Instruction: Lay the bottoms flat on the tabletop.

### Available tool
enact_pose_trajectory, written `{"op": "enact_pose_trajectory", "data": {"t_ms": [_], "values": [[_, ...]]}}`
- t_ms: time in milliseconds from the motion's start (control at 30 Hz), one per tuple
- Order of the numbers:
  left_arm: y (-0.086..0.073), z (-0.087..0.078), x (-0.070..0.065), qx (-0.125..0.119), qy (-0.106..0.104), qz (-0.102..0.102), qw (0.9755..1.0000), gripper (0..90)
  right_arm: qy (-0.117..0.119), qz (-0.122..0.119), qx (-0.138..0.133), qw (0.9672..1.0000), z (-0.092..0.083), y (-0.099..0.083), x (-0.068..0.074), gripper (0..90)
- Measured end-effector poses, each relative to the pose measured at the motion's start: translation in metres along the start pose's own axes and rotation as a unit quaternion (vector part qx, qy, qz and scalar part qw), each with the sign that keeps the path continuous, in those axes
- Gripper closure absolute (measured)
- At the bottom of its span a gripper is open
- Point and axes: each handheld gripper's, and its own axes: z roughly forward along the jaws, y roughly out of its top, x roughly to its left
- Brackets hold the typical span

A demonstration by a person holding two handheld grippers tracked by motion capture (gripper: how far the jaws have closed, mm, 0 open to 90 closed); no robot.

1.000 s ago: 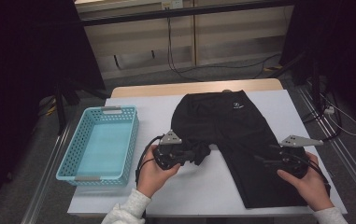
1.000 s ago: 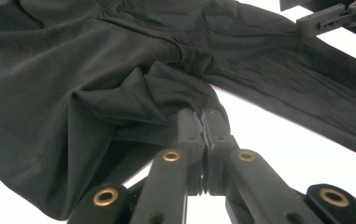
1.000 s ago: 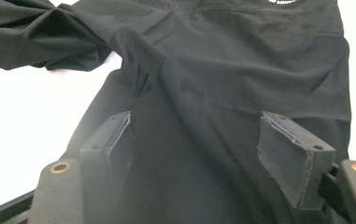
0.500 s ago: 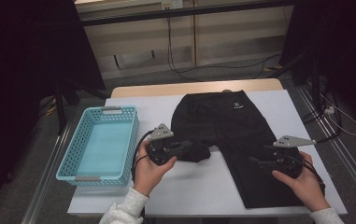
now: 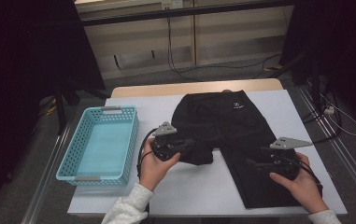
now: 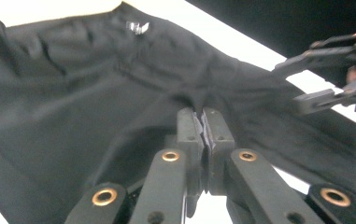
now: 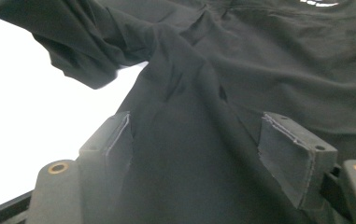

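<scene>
A pair of black shorts [image 5: 231,121] lies flat on the white table, waistband at the far side. My left gripper [image 5: 192,143] is shut on the cloth of the left leg, which is bunched and folded in toward the crotch. In the left gripper view its jaws [image 6: 202,116] meet with dark cloth [image 6: 73,93] at their tips. My right gripper [image 5: 255,163] stands open over the right leg. Its two pads [image 7: 194,140] straddle a ridge of the fabric [image 7: 259,56] without pressing on it. The right gripper [image 6: 290,84] also appears far off in the left gripper view.
A light blue plastic basket [image 5: 133,135] stands on the left part of the table, with nothing in it. The white tabletop [image 5: 189,196] is bare in front of the shorts. Cables and dark stands surround the table on the floor.
The left hand shifted slightly left and then back right with the pinched cloth. The right hand edged a little to the left. Both grippers kept their states.
</scene>
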Motion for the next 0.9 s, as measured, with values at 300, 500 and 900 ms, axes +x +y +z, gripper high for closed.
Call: {"op": "enact_pose_trajectory", "data": {"t_ms": [300,500,900], "values": [[-0.016,0.020,0.020,0.023,0.037,-0.010,0.9990,50.2,0.019,-0.021,0.010,0.9996,0.015,0.007,0.015,26.4],[-0.018,0.016,0.022,0.021,0.045,-0.012,0.9987,31.0,0.025,-0.030,0.010,0.9992,0.020,0.009,0.021,26.0],[-0.017,-0.001,0.020,0.020,0.060,-0.005,0.9980,24.9,0.033,-0.038,0.010,0.9987,0.026,0.014,0.023,24.7]]}}
